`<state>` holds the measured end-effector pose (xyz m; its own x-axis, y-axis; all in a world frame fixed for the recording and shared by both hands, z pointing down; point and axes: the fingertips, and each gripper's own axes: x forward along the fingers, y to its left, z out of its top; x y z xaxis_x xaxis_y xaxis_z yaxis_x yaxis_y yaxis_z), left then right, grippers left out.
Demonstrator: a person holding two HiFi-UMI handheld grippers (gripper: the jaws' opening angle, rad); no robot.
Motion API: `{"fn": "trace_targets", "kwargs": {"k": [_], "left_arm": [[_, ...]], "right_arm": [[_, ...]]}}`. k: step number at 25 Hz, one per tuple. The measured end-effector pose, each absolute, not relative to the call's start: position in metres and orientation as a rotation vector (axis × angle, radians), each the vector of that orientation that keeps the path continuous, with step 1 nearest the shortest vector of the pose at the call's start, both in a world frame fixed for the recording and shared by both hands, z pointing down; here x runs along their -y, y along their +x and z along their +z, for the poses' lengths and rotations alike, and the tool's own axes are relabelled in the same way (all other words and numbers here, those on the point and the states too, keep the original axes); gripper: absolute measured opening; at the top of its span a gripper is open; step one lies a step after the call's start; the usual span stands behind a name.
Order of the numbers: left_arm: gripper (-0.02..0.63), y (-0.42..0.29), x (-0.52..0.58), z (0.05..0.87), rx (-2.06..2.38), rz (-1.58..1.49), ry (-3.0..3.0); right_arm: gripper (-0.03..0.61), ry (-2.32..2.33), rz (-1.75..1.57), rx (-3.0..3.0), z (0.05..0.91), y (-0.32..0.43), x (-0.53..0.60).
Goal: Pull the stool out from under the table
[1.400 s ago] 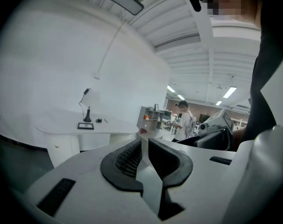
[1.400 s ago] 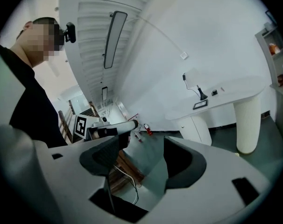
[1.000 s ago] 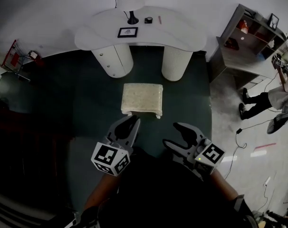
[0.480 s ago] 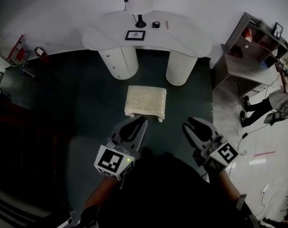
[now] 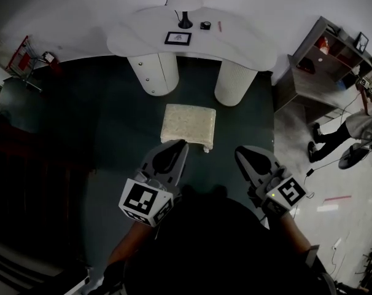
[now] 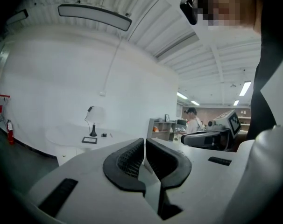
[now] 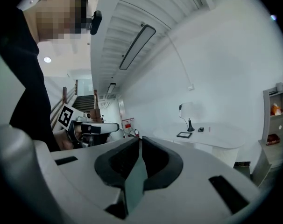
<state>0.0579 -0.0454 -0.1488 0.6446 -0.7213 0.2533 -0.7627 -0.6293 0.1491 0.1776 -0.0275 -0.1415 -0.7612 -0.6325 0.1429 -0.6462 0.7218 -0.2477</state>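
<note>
The stool [image 5: 188, 123], a low cream cushioned one, stands on the dark green carpet in front of the white table [image 5: 235, 35], clear of its two round pedestals. My left gripper [image 5: 181, 145] hovers just short of the stool's near left corner, jaws shut with nothing between them. My right gripper [image 5: 240, 152] is to the right of the stool's near edge, apart from it, also shut and empty. In the left gripper view the left gripper [image 6: 145, 141] has its pads together, and so does the right gripper [image 7: 140, 140] in its own view. Neither gripper view shows the stool.
A lamp [image 5: 185, 17], a small picture frame [image 5: 177, 38] and small items sit on the table. A grey shelf unit [image 5: 321, 60] stands at the right, with a person [image 5: 358, 125] and cables on the pale floor. A red cart [image 5: 23, 57] is at the far left.
The right gripper's jaws went from wide open to shut. The left gripper stayed shut. The stool has not moved on the carpet; the head view has shifted slightly.
</note>
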Motion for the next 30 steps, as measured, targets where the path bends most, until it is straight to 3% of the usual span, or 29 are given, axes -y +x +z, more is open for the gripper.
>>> {"fn": "trace_targets", "kwargs": {"k": [30], "left_arm": [[0.028,0.084,0.019,-0.135,1.213,0.281,2.576]], "right_arm": [[0.017,1.057,0.387,2.895,-0.15,0.207,0.005]]}}
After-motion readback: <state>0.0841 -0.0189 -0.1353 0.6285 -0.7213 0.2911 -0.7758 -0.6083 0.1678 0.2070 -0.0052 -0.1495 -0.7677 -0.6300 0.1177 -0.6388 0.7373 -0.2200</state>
